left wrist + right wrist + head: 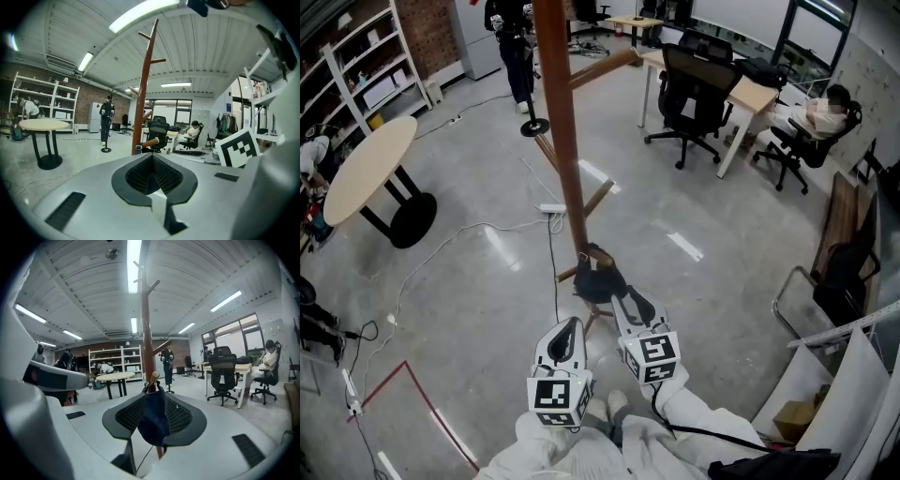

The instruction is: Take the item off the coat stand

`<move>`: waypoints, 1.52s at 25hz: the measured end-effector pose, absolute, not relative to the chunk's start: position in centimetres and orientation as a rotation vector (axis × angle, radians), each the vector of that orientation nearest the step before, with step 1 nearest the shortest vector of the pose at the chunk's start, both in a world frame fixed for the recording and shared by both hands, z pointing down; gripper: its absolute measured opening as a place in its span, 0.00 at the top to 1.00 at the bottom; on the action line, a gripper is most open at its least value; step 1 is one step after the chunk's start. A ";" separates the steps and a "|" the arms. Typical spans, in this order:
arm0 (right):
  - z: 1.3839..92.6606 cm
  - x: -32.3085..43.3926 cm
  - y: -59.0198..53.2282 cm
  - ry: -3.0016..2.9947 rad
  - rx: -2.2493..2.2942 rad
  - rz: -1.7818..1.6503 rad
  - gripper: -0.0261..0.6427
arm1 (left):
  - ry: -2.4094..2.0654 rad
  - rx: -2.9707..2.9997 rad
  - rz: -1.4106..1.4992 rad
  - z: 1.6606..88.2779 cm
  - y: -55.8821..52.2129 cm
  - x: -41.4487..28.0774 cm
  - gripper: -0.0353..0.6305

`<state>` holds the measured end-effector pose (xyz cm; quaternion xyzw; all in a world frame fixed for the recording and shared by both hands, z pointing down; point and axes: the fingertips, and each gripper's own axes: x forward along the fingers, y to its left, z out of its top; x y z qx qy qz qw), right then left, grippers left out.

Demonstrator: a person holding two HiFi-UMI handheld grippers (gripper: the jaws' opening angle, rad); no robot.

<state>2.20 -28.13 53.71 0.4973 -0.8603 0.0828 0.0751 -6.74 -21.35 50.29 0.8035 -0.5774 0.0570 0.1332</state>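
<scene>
A brown wooden coat stand rises from the floor just ahead of me. A dark blue cloth item hangs on a low peg near its base. My right gripper reaches up to it. In the right gripper view the item hangs between the parted jaws of the right gripper, in front of the pole, and I see no pad pressing on it. My left gripper hangs back to the left, clear of the item. In its own view the left gripper has its pads together on nothing.
A round table stands at the left, with cables trailing across the floor. A black office chair and a desk are behind the stand. One person sits at the far right and another stands at the back. A folding chair is on the right.
</scene>
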 end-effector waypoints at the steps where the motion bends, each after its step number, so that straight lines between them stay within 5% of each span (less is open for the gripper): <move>1: 54.1 2.2 -28.2 -2.575 1.483 0.253 0.78 | -1.675 2.326 0.167 50.4 -21.3 -6.7 0.97; 9: 57.0 0.9 -28.7 -2.547 1.383 0.326 0.59 | -1.678 2.299 0.174 51.1 -21.1 -7.0 0.97; 38: 62.4 -0.3 -32.1 -2.507 1.248 0.289 0.52 | -1.806 2.128 0.221 53.8 -21.8 -9.7 0.97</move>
